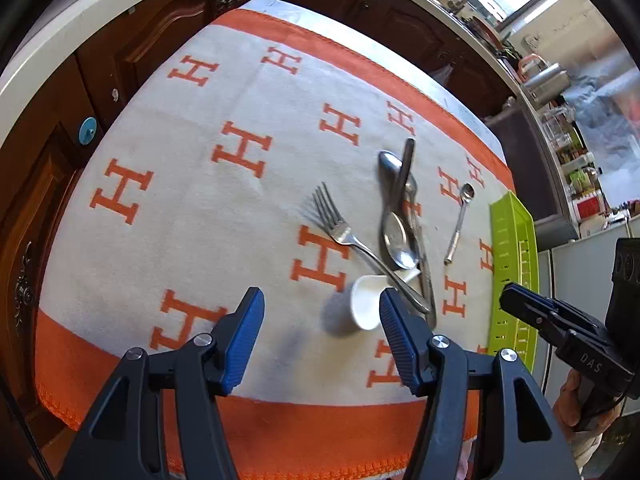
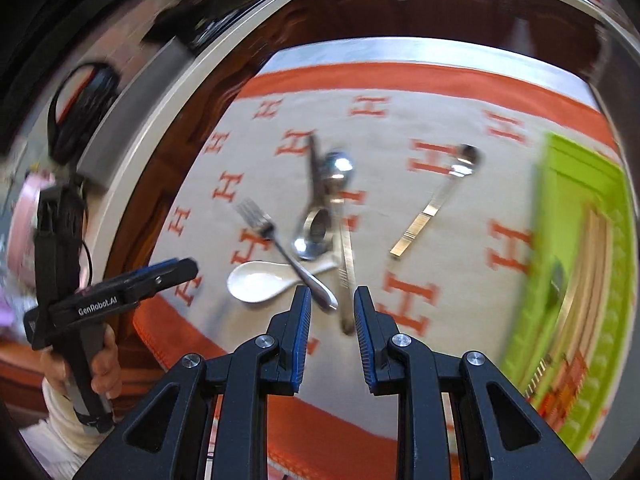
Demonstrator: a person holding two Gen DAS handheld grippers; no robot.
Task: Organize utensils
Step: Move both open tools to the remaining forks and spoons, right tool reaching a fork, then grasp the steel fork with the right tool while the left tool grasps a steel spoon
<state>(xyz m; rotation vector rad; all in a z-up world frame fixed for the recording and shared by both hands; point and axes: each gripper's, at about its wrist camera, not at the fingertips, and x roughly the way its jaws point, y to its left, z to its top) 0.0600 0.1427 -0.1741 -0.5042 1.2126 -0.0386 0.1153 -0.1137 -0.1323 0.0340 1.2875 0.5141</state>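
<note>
Fork lies diagonally, tines toward the far-left; both grippers hover spread, empty.

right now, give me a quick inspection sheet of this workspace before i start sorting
surface: table under an orange-and-cream H-print cloth.
job's things: fork, white ceramic spoon and metal spoons piled and crossing; small teaspoon apart; green tray at the cloth's edge.
clutter: nothing seen.
grippers: left tongs open, empty; right tongs narrowly open, empty.
cables: nothing seen on the table.
surroundings: wooden cabinets, crowded countertop.
</note>
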